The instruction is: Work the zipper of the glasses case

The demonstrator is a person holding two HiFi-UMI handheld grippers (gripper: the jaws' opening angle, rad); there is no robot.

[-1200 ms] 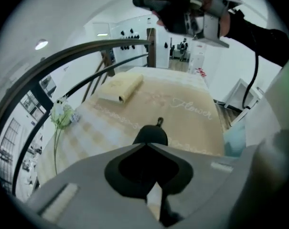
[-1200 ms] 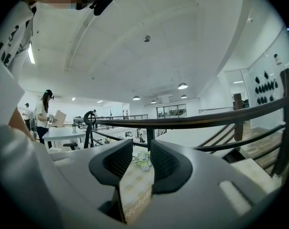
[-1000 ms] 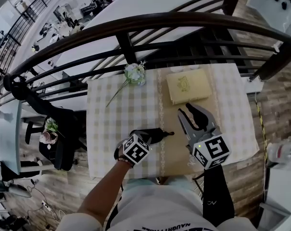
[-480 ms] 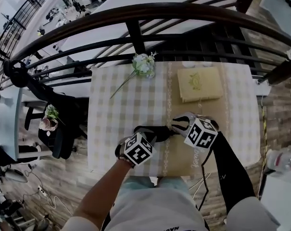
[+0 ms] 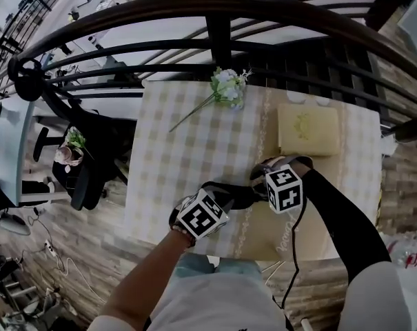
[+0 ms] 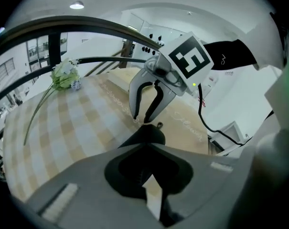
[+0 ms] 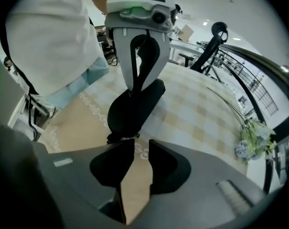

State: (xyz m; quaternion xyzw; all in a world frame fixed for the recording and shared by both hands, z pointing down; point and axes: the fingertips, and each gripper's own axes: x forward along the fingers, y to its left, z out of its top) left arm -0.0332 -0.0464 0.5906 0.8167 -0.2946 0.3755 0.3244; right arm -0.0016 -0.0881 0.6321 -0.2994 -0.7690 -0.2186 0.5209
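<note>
The jaws of your right gripper [image 7: 136,146], just eased apart and empty, have dropped to the zipper pull [image 7: 119,138] at the 3 o'clock end of the glasses case [image 7: 134,106], which your left gripper [image 7: 131,91] pinches near the desk's [image 5: 187,116] 6 o'clock edge; gripping the pull looks next.

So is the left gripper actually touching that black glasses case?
Touching. The right gripper view shows the left gripper with its jaws closed on the far end of the glasses case, no gap showing.
</note>
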